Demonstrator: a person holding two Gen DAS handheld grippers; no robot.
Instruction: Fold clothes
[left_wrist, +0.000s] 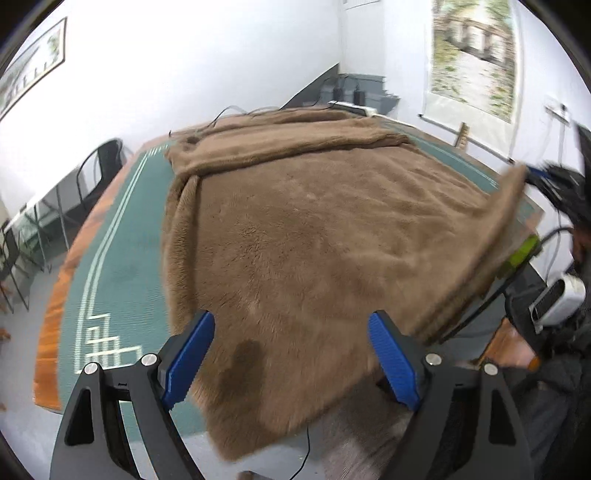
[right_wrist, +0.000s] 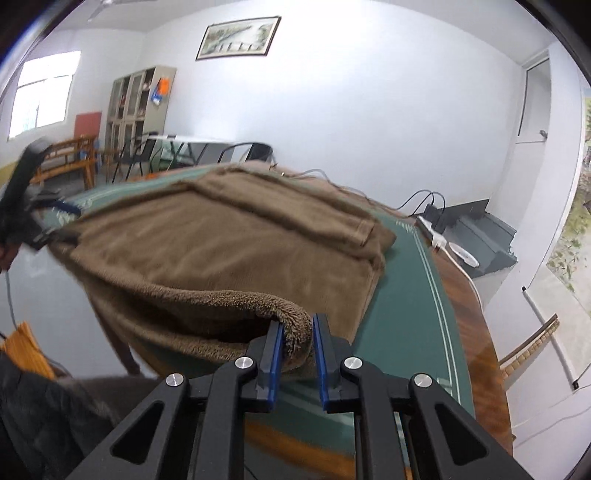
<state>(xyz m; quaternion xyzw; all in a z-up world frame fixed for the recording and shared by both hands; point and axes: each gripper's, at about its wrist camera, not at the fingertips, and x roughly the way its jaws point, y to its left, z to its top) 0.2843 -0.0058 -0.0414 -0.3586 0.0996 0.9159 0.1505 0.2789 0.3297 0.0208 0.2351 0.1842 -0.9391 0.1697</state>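
Observation:
A brown fleece garment (left_wrist: 314, 229) lies spread over the green-covered table (left_wrist: 122, 236), with a folded sleeve across its far part. My left gripper (left_wrist: 291, 319) hovers open above the near hem, both blue pads clear of the fabric. In the right wrist view my right gripper (right_wrist: 298, 325) is shut on a bunched corner of the same garment (right_wrist: 221, 240) and holds it raised off the table (right_wrist: 406, 295). From the left wrist view this lifted edge (left_wrist: 491, 240) slopes up at the right and hides the right gripper's fingertips.
The table has a wooden rim (left_wrist: 51, 295). Black chairs (left_wrist: 99, 166) stand beyond its left side. At the far corner are cables, a white power strip (right_wrist: 436, 236) and a grey cabinet (right_wrist: 480, 236). A person's dark sleeve (right_wrist: 37, 406) fills the lower left.

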